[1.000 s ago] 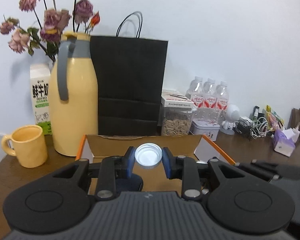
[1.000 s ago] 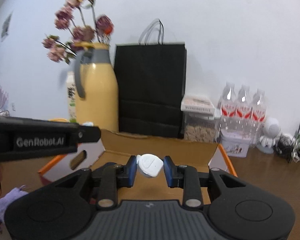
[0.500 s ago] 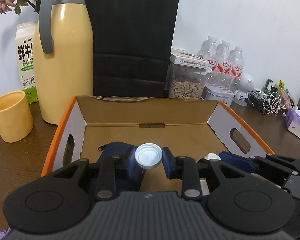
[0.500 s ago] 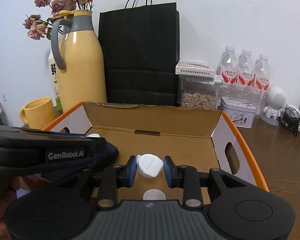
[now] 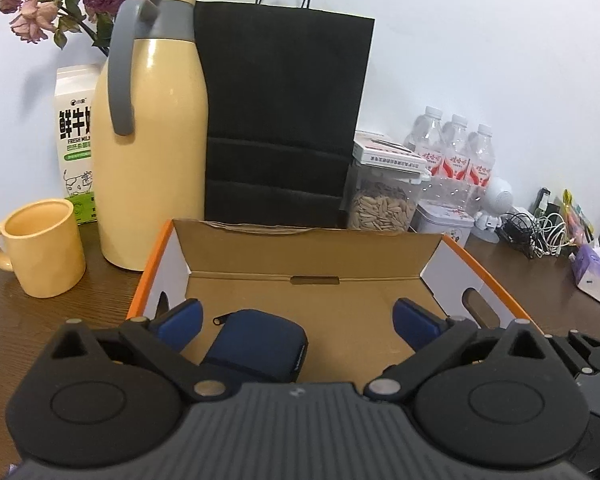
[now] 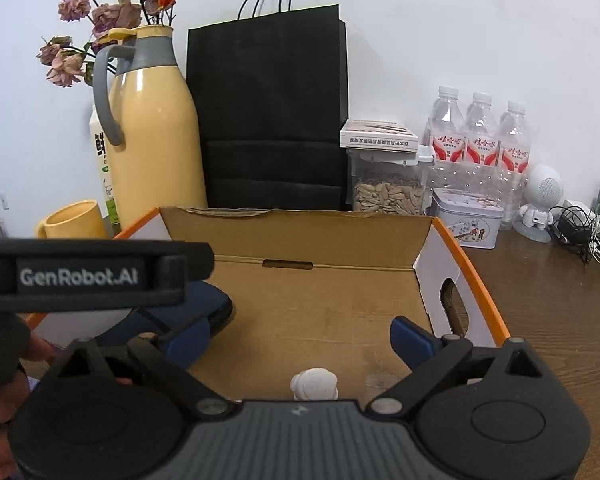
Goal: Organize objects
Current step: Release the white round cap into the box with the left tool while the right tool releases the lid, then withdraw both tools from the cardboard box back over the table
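An open cardboard box [image 5: 496,280] with orange edges lies in front of both grippers; it also shows in the right wrist view [image 6: 476,280]. My left gripper [image 5: 298,322] is open and empty over the box. A dark blue pouch [image 5: 256,346] lies on the box floor just below it. My right gripper [image 6: 300,340] is open and empty over the box. A small white object [image 6: 314,384] lies on the box floor below it. The bottle cap is hidden.
A yellow thermos jug [image 5: 152,140], a black paper bag [image 5: 280,120], a milk carton [image 5: 74,140] and a yellow mug [image 5: 42,248] stand behind the box. A seed jar [image 5: 384,204], water bottles [image 5: 452,152], a tin, cables and tissues fill the right.
Both grippers have opened. The left let go of the white bottle cap and the right let go of the small white object, which now lies in the box.
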`<state>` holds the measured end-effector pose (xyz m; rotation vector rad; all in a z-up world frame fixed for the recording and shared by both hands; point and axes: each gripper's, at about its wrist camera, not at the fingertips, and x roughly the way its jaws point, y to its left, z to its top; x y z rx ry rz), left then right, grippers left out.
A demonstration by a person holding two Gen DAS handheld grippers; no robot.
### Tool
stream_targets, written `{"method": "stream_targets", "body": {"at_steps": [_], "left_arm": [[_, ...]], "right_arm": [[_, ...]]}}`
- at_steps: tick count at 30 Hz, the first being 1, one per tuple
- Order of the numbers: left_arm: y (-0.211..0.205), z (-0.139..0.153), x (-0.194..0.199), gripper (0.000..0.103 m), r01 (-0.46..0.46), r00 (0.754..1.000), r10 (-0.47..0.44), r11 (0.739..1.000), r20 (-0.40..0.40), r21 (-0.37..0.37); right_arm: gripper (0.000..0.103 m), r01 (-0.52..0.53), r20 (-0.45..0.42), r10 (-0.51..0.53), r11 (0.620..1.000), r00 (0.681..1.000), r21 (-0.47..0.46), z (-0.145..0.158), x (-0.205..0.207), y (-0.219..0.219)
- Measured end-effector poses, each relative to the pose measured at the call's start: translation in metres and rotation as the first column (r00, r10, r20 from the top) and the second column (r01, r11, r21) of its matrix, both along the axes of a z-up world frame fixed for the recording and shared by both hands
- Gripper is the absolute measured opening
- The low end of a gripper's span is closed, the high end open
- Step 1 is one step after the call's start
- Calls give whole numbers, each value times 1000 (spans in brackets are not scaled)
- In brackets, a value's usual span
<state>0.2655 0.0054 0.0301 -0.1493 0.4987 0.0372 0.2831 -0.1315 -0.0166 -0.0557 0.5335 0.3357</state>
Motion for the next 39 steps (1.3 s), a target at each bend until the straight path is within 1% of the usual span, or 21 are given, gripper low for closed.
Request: {"method": "stream_targets", "body": {"at_steps": [7,11,15,21,25,34,39], "left_arm": [[0,1,-2,103,4,1000,-4,1000,0,2],[-1,8,-8,103,4,1000,-4,1000,22,1],[0,18,-20,103,1,998,-2,1000,58,1],[3,29,-45,103,-2,996,2,1000,93,7],[5,33,-63,103,-2,994,1,1000,106,12],[12,36,-115,103,-17,992,15,1000,125,19],[18,32,-140,103,-32,993,29,999,111,30]], "right_arm": [[103,0,7,0,1000,1000,4,3,-1,-1],[103,0,18,0,1000,1000,6,7,-4,-4],[103,-4,48,4,1000,999,11,16,-14,-7],[103,-4,103,3,1000,995,10,28,-44,-17],[103,-13,122,13,1000,992,3,31,-66,-21],[103,-11,121,13,1000,993,-15,28,-112,-38],[103,-7,103,9,1000,995,-21,20,-136,-48]]}}
